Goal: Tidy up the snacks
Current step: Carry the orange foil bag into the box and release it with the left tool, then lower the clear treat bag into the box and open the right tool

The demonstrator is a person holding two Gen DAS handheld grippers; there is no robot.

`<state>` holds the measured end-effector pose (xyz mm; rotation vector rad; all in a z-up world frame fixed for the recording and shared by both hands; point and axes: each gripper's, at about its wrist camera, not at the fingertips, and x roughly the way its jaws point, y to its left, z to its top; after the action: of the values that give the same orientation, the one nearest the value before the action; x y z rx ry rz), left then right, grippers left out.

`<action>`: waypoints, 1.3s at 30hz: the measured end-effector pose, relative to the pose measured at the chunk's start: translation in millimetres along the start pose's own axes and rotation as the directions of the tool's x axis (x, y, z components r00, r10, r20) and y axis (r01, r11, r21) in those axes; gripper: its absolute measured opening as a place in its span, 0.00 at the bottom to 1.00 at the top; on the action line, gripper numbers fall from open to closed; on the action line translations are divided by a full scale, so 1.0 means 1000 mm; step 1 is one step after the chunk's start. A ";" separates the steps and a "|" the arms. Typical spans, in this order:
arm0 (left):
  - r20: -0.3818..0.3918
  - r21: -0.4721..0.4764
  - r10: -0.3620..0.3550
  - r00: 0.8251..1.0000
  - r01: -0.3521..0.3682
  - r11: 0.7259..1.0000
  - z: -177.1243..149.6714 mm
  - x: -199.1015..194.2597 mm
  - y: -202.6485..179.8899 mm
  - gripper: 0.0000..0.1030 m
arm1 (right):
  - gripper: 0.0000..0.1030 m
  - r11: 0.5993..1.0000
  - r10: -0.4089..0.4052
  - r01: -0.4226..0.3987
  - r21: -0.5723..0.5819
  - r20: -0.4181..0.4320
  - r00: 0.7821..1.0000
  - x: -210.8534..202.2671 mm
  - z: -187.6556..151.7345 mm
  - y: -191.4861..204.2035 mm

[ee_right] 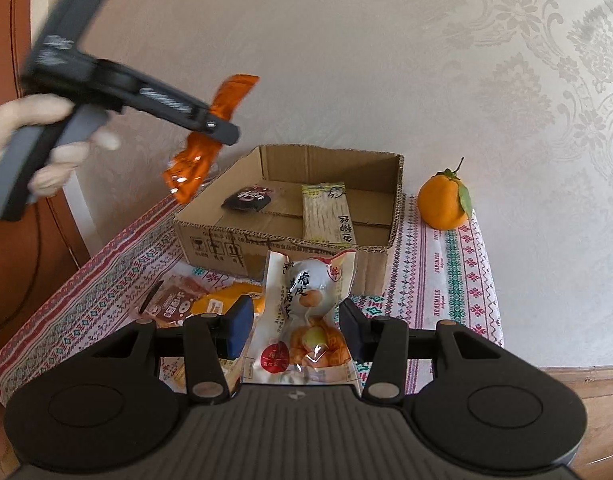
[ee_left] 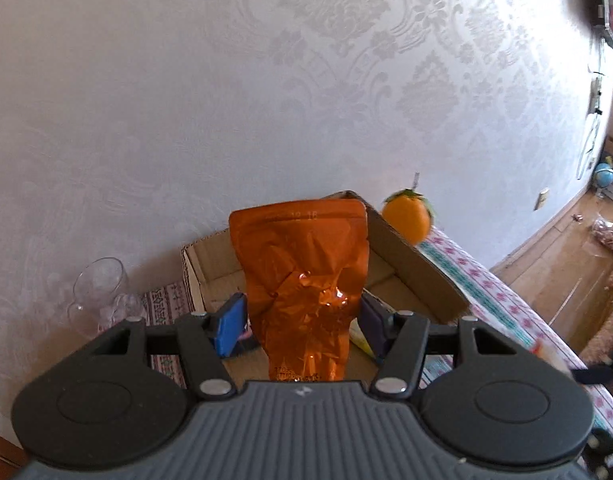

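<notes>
Orange foil is what we carry in our left tool (ee_left: pixel 302 326): its blue pads pinch the crumpled orange foil packet (ee_left: pixel 306 292) by its lower half, and the packet stands up between them in the air, above the near left corner of the cardboard box (ee_right: pixel 290 216). In the right wrist view the same left tool (ee_right: pixel 218 128) hangs over the tabletop's left edge, held by a light-gloved hand (ee_right: pixel 46 148), with the packet (ee_right: pixel 202 148) slanting through it.

Our right tool (ee_right: pixel 296 330) is drawn in on the white snack pouch (ee_right: pixel 306 320), whose clear window shows orange pieces; the pouch lies on the tabletop (ee_right: pixel 442 280) in front of the box's near wall, and the pads sit at its two sides.

The open box stands at the back of the tabletop against the wall. Inside it lie a small black packet (ee_right: pixel 248 199) towards the left and a long pale noodle packet (ee_right: pixel 326 214) towards the middle. An orange fruit (ee_right: pixel 444 200) with a green leaf stands at the tabletop's back right corner, just beside the box. More wrapped snacks (ee_right: pixel 198 300) lie near the front left.
</notes>
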<state>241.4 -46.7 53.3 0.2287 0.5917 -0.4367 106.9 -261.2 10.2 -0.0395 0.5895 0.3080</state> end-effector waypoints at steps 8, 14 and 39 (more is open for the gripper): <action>-0.026 -0.046 0.023 0.999 -0.024 0.999 0.003 0.045 0.008 0.80 | 0.51 1.000 -0.014 0.015 0.019 -0.004 1.000 0.004 0.001 -0.006; 0.011 -0.073 0.008 1.000 -0.008 0.997 -0.015 0.019 0.017 0.89 | 0.51 1.000 -0.014 0.014 0.008 0.009 1.000 0.008 0.009 -0.005; -0.046 -0.234 0.114 0.992 -0.121 0.965 -0.150 -0.075 0.003 0.91 | 0.51 0.984 0.151 -0.153 -0.093 -0.024 0.988 0.146 0.129 0.056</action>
<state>114.0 30.1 -24.6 0.0418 0.6521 -0.2447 275.0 -151.4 39.1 -0.0891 0.5957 0.4841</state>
